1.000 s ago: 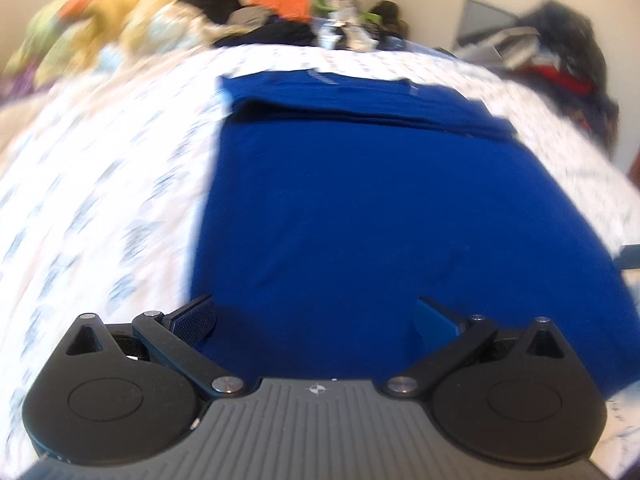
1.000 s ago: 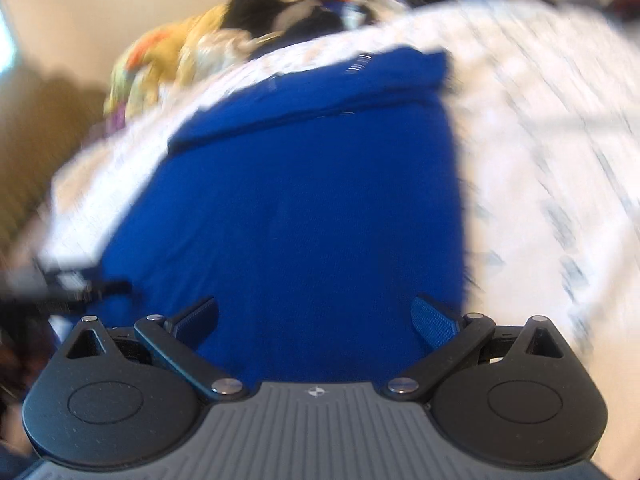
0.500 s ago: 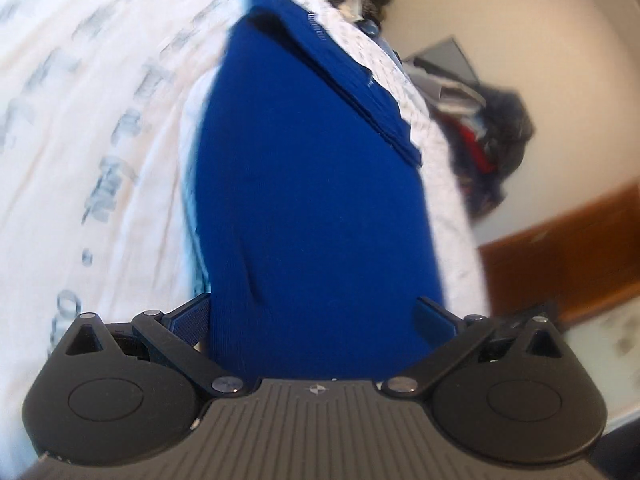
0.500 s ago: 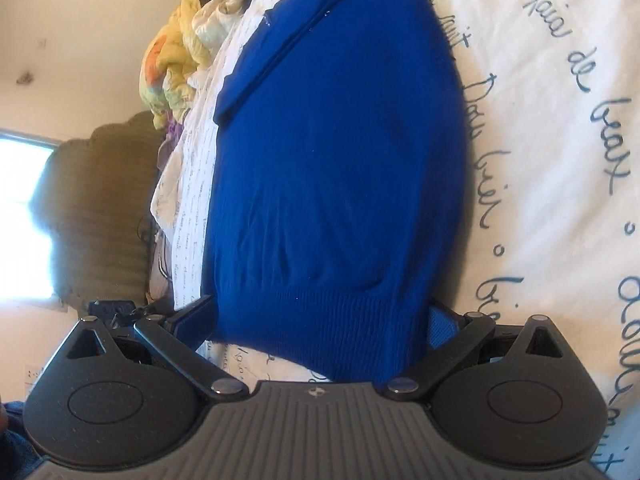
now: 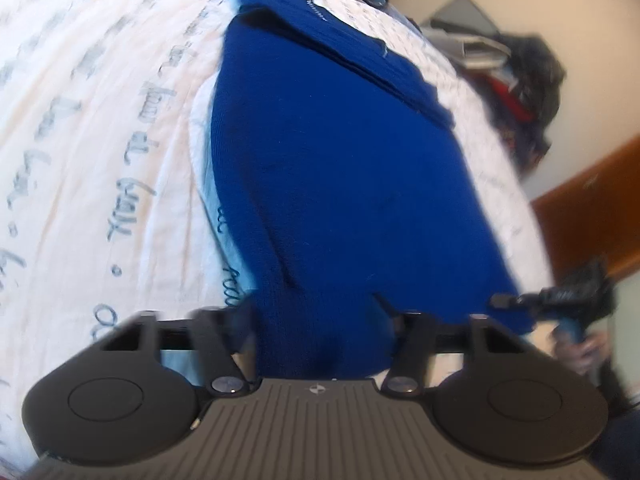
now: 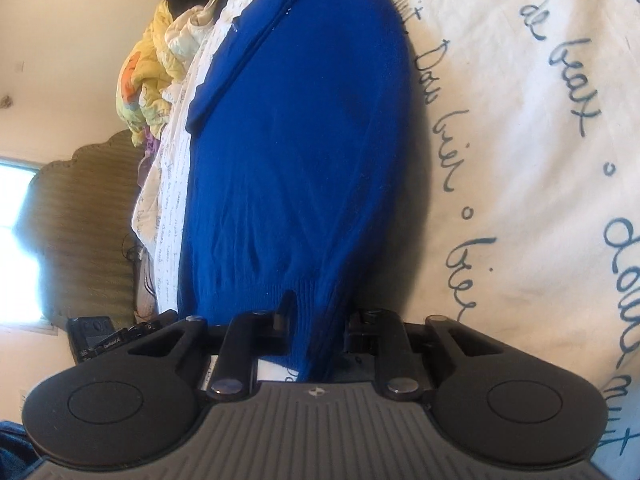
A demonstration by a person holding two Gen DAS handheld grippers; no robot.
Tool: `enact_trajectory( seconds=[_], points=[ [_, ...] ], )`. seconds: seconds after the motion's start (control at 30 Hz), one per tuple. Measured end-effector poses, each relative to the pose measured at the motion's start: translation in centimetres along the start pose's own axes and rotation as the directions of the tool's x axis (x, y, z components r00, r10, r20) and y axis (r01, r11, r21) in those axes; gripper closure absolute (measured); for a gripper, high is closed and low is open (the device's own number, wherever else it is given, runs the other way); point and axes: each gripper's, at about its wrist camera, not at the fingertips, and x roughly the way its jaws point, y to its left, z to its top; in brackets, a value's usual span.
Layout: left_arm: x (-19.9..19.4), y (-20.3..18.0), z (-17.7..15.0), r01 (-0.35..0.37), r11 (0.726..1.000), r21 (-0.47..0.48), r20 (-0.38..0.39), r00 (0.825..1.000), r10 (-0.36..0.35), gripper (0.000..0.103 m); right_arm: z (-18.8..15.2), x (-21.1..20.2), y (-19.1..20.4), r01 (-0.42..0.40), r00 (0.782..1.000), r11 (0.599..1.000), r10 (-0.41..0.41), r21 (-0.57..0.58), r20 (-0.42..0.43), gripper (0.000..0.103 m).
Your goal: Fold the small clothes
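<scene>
while pinching sweater point(image 6: 296, 152): narrowed jaws

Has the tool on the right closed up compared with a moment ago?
Yes. The right tool had its fingers spread wide either side of the blue sweater; now they have drawn inward and pinch its ribbed hem.

1. From the left hand-held gripper point(image 5: 316, 312) we look forward along its fingers, low and very close over the bed point(image 5: 100, 128), rolled sideways.
2. From the right hand-held gripper point(image 6: 316, 320) we look forward just as low and close, rolled the other way.
3. Both views share the blue sweater point(image 5: 340, 184) ahead of the fingers; the left view catches the right hand-held gripper at its right edge.
</scene>
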Motion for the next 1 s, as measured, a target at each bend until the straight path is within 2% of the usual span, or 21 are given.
enact_trajectory(
  seconds=[0.03,0.13,0.23,0.3,0.37,0.47,0.53,0.63,0.67,0.7,0.73,0.77,0.8,0.83,0.87,0.9,0.93,0.97,1.0],
  points=[
    [0.6,0.2,0.2,-0.012,1.000,-0.014,-0.034,0.999,0.012,0.095,0.7,0.2,0.1,-0.014,1.000,1.000,0.014,0.000,0.001,0.098],
    [0.2,0.6,1.3,-0.011,0.999,-0.032,-0.008,1.000,0.010,0.095,1.8,0.1,1.0,-0.061,0.997,0.998,0.062,-0.029,0.039,0.097],
    [-1.5,0.2,4.4,0.073,0.997,-0.024,0.109,0.992,-0.070,0.095,4.1,-1.1,2.1,-0.158,0.979,0.985,0.166,-0.071,0.119,0.097],
    [-2.5,-0.4,7.5,0.126,0.992,0.018,0.211,0.969,-0.127,0.095,6.7,-1.7,2.8,-0.230,0.952,0.967,0.246,-0.109,0.182,0.097],
    [-2.7,-1.0,11.0,0.172,0.983,0.059,0.303,0.936,-0.182,0.096,10.4,-2.0,3.5,-0.262,0.919,0.951,0.298,-0.167,0.258,0.097],
    [-1.3,-1.2,17.3,0.184,0.978,0.100,0.412,0.887,-0.209,0.095,17.7,-0.9,3.7,-0.312,0.870,0.933,0.356,-0.177,0.342,0.097],
    [0.7,-0.8,22.1,0.188,0.980,0.067,0.456,0.868,-0.198,0.096,23.2,0.4,3.6,-0.299,0.853,0.941,0.339,-0.161,0.396,0.097],
    [4.2,-0.1,28.4,0.151,0.988,0.004,0.499,0.856,-0.133,0.096,30.6,3.1,2.8,-0.277,0.854,0.956,0.290,-0.094,0.432,0.097],
    [5.6,-0.1,30.1,0.111,0.994,0.009,0.510,0.854,-0.101,0.096,32.7,4.2,2.5,-0.267,0.854,0.961,0.268,-0.067,0.446,0.095],
    [6.7,0.3,31.5,0.039,0.999,-0.002,0.521,0.853,-0.033,0.095,34.7,5.4,2.1,-0.253,0.852,0.966,0.246,-0.046,0.462,0.094],
    [8.3,0.6,32.9,-0.021,0.999,-0.041,0.524,0.851,0.039,0.095,36.3,6.7,1.8,-0.224,0.856,0.975,0.202,-0.011,0.476,0.088],
    [9.9,0.9,34.3,-0.048,0.996,-0.069,0.518,0.852,0.077,0.095,37.5,7.6,1.3,-0.182,0.863,0.982,0.140,0.040,0.485,0.080],
    [11.2,1.3,35.3,-0.067,0.995,-0.068,0.495,0.864,0.093,0.094,38.4,8.4,0.8,-0.128,0.870,0.987,0.067,0.093,0.488,0.052],
    [12.2,1.8,35.8,-0.097,0.991,-0.090,0.460,0.879,0.127,0.082,38.8,8.7,0.6,-0.093,0.872,0.988,0.020,0.125,0.489,0.022],
    [12.6,2.5,36.1,-0.118,0.982,-0.149,0.415,0.894,0.170,0.072,38.6,8.7,0.1,-0.103,0.869,0.987,0.029,0.123,0.495,0.020],
    [12.4,3.1,35.8,-0.101,0.977,-0.189,0.398,0.902,0.170,0.049,38.1,8.3,0.3,-0.124,0.868,0.987,0.057,0.105,0.493,0.020],
    [11.6,3.5,34.9,-0.057,0.980,-0.190,0.421,0.897,0.134,0.022,37.1,7.6,0.6,-0.132,0.867,0.988,0.075,0.082,0.493,0.018],
    [10.5,3.5,33.7,-0.034,0.982,-0.183,0.457,0.882,0.116,0.011,35.9,6.7,1.0,-0.126,0.865,0.991,0.086,0.049,0.495,0.017],
    [9.1,3.4,32.0,-0.046,0.983,-0.179,0.496,0.859,0.130,0.000,34.5,5.7,1.3,-0.099,0.864,0.995,0.082,0.008,0.497,0.016]
  ],
)
